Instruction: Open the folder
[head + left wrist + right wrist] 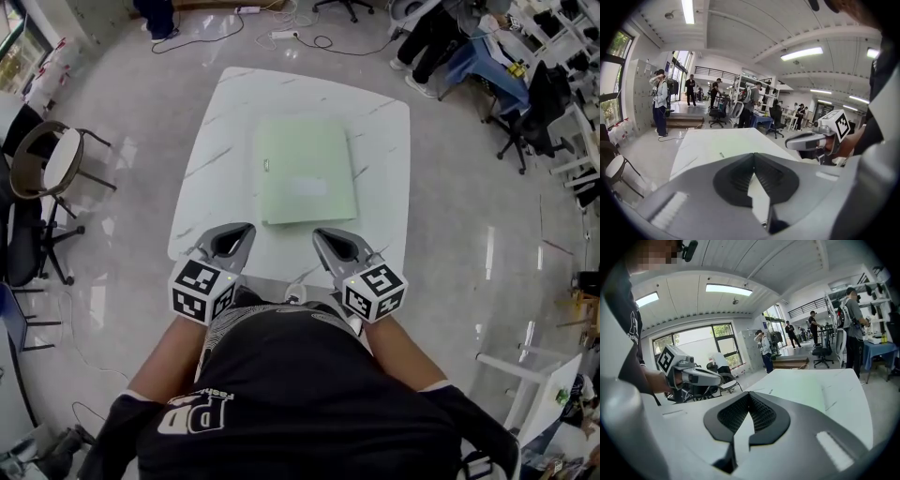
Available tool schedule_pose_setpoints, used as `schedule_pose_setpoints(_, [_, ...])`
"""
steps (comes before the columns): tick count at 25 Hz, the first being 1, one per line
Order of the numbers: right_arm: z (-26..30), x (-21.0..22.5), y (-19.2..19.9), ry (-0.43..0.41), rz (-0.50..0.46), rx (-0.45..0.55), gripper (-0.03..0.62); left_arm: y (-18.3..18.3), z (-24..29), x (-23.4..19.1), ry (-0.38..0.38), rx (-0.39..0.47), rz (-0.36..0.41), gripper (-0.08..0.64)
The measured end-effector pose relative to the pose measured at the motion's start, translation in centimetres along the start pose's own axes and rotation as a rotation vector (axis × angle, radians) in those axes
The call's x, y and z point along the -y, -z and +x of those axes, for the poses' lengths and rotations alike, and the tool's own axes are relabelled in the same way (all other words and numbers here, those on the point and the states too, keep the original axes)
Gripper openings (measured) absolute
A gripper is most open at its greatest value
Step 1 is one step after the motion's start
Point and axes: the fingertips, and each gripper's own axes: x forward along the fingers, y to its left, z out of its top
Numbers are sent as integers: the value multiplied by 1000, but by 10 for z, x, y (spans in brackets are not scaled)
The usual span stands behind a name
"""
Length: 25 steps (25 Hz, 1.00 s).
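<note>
Left gripper [247, 228], right gripper [318, 232] shut; folder [305, 172] just beyond tips.

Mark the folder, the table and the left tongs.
folder [305, 173], head view, middle of its green cover.
table [384, 150], head view, bare top beside the folder.
left tongs [246, 229], head view, the closed tips.

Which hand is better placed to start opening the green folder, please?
Probably right: the right tool, shut and empty, points at the near edge of the folder, while the left tool sits off its left corner.
</note>
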Motion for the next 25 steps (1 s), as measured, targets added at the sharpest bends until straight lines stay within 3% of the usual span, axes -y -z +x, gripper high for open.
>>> schedule_pose_setpoints(11, [14,4,-15,129,42,22,0,-10,18,-19,135,-46,81,52])
schedule_pose_setpoints(16, [20,-1,-9,165,59,16,0,4,25,-27,176,-77,106,52])
schedule_pose_setpoints(25, [13,-6,10,203,77,-19,0,37,59,-23,226,-144,221,52])
